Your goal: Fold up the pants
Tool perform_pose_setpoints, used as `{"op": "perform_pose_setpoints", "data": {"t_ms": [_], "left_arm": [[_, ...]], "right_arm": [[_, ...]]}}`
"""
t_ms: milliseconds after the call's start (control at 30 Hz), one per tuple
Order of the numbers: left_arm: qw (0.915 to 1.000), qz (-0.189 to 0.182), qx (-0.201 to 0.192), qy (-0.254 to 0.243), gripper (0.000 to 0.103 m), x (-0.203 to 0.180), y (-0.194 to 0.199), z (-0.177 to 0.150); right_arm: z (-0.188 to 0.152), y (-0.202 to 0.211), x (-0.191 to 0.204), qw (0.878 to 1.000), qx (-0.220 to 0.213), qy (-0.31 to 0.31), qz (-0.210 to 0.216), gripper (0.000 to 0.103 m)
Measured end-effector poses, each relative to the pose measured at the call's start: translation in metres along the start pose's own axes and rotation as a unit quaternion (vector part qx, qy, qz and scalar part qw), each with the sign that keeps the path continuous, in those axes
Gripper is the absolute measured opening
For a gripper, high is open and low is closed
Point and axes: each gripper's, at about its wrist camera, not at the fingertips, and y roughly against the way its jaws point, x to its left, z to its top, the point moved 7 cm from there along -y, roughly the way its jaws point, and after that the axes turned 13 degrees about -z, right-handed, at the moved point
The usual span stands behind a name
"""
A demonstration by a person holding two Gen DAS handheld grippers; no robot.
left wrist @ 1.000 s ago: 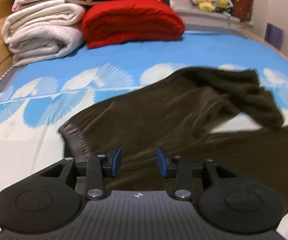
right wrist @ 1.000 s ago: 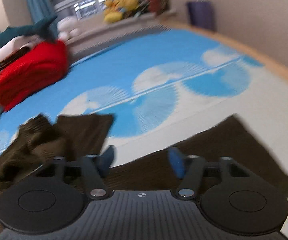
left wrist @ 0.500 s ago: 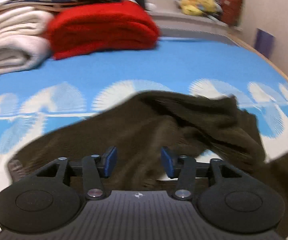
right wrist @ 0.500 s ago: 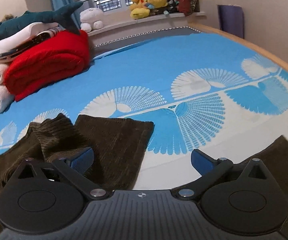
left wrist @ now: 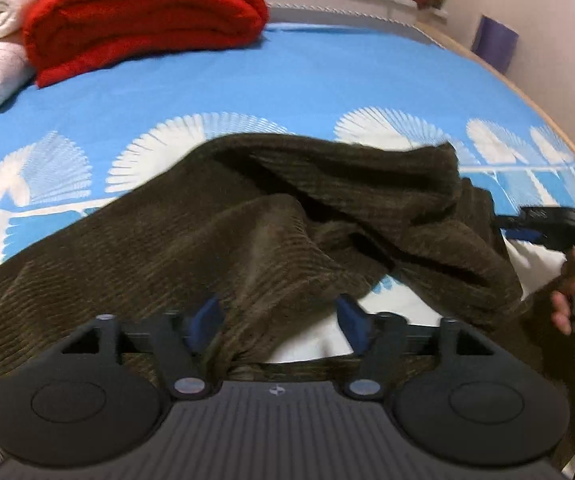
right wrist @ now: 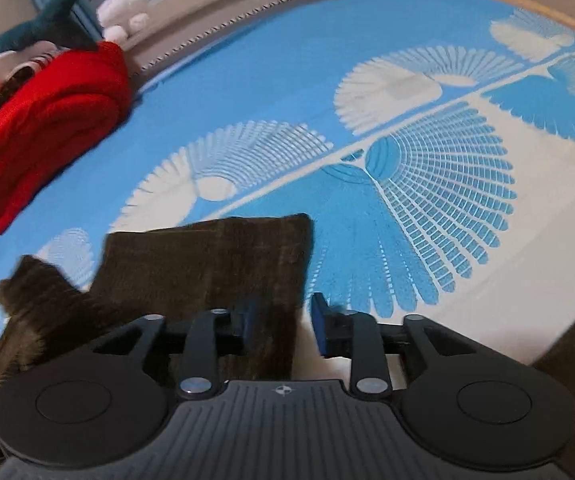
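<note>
We find the dark brown corduroy pants (left wrist: pixel 271 216) rumpled on the blue fan-patterned bed (left wrist: pixel 287 80). Our left gripper (left wrist: pixel 275 316) gapes wide over a raised fold; our right gripper (right wrist: pixel 283 320) straddles the hem edge, half-open, presumably to grasp.

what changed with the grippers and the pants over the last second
The right gripper narrowed its wide-open jaws and moved in over the hem edge of the brown corduroy pants, fabric now between its pads, not visibly clamped. The left gripper opened wider and advanced over the bunched leg. The red blanket and blue bedsheet stayed put.
</note>
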Motion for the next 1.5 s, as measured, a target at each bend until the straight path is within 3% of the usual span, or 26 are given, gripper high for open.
{"op": "perform_pose_setpoints", "data": {"t_ms": [167, 233, 267, 300, 333, 367, 500, 600, 633, 700, 733, 767, 867, 967, 1067, 1200, 1267, 1367, 1433, 1500], "left_arm": [[0.9978, 0.025, 0.02, -0.059, 0.069, -0.01, -0.016, -0.006], [0.9971, 0.036, 0.027, -0.062, 0.054, -0.005, -0.023, -0.007], [0.997, 0.04, 0.034, -0.058, 0.037, 0.0, -0.027, -0.009], [0.9968, 0.045, 0.041, -0.053, 0.027, 0.004, -0.03, -0.01], [0.9962, 0.051, 0.046, -0.053, 0.022, 0.008, -0.032, -0.011], [0.9957, 0.056, 0.048, -0.056, 0.016, 0.01, -0.032, -0.011], [0.9965, 0.059, 0.035, -0.048, 0.011, 0.015, -0.025, -0.003], [0.9966, 0.067, 0.025, -0.042, 0.01, 0.023, -0.018, 0.001], [0.9966, 0.069, 0.023, -0.039, 0.01, 0.026, -0.016, 0.002], [0.9968, 0.065, 0.027, -0.039, 0.01, 0.028, -0.015, 0.002], [0.9966, 0.063, 0.032, -0.043, 0.009, 0.027, -0.015, 0.0], [0.996, 0.063, 0.039, -0.05, 0.009, 0.026, -0.017, -0.002], [0.9945, 0.053, 0.061, -0.066, 0.01, 0.023, -0.021, -0.01], [0.993, 0.028, 0.087, -0.075, 0.013, 0.017, -0.024, -0.018], [0.9887, 0.025, 0.101, -0.108, 0.016, 0.009, -0.027, -0.025], [0.9881, 0.013, 0.104, -0.113, 0.018, 0.007, -0.03, -0.028], [0.9875, 0.012, 0.103, -0.119, 0.018, 0.006, -0.032, -0.028], [0.986, 0.0, 0.103, -0.131, 0.02, 0.001, -0.036, -0.032], [0.9838, -0.02, 0.112, -0.138, 0.035, -0.008, -0.039, -0.037], [0.9808, -0.051, 0.124, -0.142, 0.06, -0.016, -0.038, -0.042]], "right_arm": [[0.008, -0.015, 0.012, 1.0, -0.013, 0.013, 0.012, 0.037], [0.011, -0.018, 0.016, 1.0, -0.013, 0.014, 0.019, 0.037], [0.012, -0.02, 0.017, 1.0, -0.015, 0.015, 0.019, 0.03], [0.013, -0.021, 0.018, 1.0, -0.014, 0.015, 0.018, 0.022], [0.015, -0.024, 0.018, 1.0, -0.011, 0.012, 0.023, 0.013], [0.016, -0.025, 0.018, 0.999, -0.009, 0.007, 0.03, 0.011], [0.028, -0.015, 0.02, 0.998, -0.02, -0.008, 0.062, 0.008], [0.056, 0.017, 0.007, 0.99, -0.079, -0.072, 0.093, 0.006], [0.069, 0.036, -0.007, 0.982, -0.125, -0.112, 0.087, 0.006], [0.084, 0.068, -0.044, 0.962, -0.211, -0.173, 0.009, 0.006], [0.084, 0.074, -0.061, 0.953, -0.226, -0.197, -0.027, 0.006], [0.081, 0.071, -0.081, 0.948, -0.22, -0.218, -0.067, 0.006], [0.058, 0.041, -0.124, 0.943, -0.146, -0.252, -0.16, 0.006], [0.041, 0.009, -0.142, 0.947, -0.076, -0.267, -0.16, 0.012], [0.037, -0.001, -0.15, 0.947, -0.059, -0.275, -0.153, 0.022], [0.041, -0.011, -0.146, 0.955, -0.066, -0.251, -0.144, 0.023], [0.043, -0.011, -0.144, 0.959, -0.069, -0.237, -0.136, 0.008], [0.052, 0.002, -0.157, 0.951, -0.099, -0.255, -0.145, 0.006], [0.059, 0.015, -0.17, 0.94, -0.132, -0.266, -0.166, 0.006], [0.059, 0.017, -0.189, 0.931, -0.134, -0.27, -0.208, 0.006]]}}
